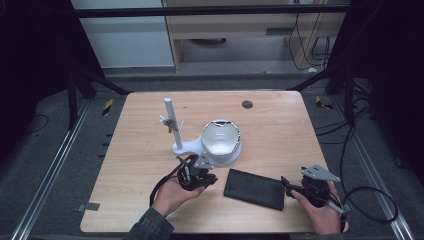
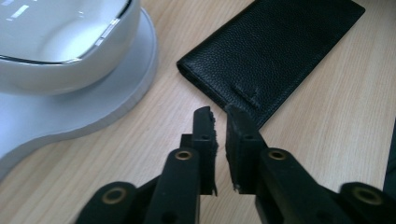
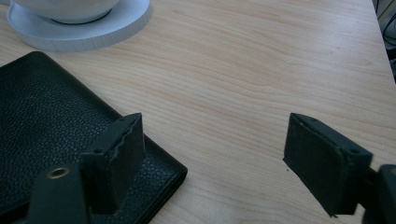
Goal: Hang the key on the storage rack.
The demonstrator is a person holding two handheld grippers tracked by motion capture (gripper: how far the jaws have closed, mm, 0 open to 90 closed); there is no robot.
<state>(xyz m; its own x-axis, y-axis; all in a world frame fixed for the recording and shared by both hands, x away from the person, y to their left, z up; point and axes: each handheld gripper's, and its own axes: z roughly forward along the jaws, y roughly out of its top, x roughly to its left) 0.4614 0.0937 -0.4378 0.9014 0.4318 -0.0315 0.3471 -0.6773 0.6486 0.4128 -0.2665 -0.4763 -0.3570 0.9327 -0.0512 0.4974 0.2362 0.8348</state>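
Wallet (image 1: 255,189) flat on table; left tool (image 2: 219,119) nearly closed beside it, right tool (image 3: 212,163) apart.

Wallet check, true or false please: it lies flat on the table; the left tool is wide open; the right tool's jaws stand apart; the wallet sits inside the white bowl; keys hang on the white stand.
1. The black wallet lies flat on the table: true.
2. The left tool is wide open: false, its jaws are almost together, nothing between them.
3. The right tool has its jaws apart: true.
4. The wallet sits inside the white bowl: false, it lies beside it.
5. Keys hang on the white stand: true.
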